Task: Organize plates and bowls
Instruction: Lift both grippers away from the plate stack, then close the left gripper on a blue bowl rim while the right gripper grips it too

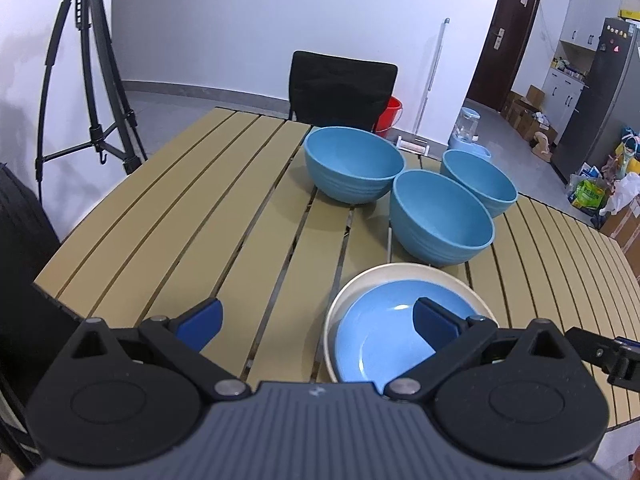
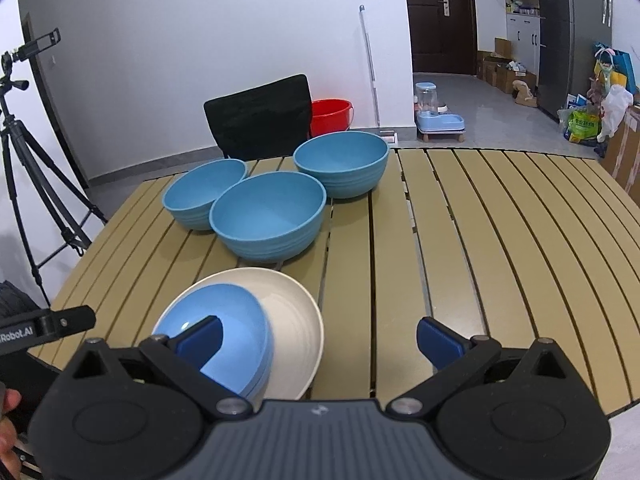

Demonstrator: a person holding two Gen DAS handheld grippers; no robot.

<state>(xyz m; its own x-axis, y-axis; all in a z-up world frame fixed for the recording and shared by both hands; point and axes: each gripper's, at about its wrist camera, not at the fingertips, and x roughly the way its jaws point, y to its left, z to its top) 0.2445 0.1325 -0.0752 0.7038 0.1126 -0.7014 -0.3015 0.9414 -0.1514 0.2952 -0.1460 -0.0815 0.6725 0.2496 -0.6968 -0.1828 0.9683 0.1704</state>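
Left gripper (image 1: 318, 322): fingers spread wide, holding nothing, over the slatted surface (image 1: 200, 216). Right gripper (image 2: 318, 340): fingers likewise apart, empty. Blue plate (image 2: 224, 332) lies inside the cream plate (image 2: 294, 312), offset toward 8 o'clock in the right wrist view. Three blue bowls upright behind the plates: near bowl (image 2: 268, 214) at 12 o'clock from them, left bowl (image 2: 200, 192) at 10 o'clock, touching the near one, far bowl (image 2: 342, 162) at 1 o'clock. Black chair (image 2: 260, 114) beyond the surface.
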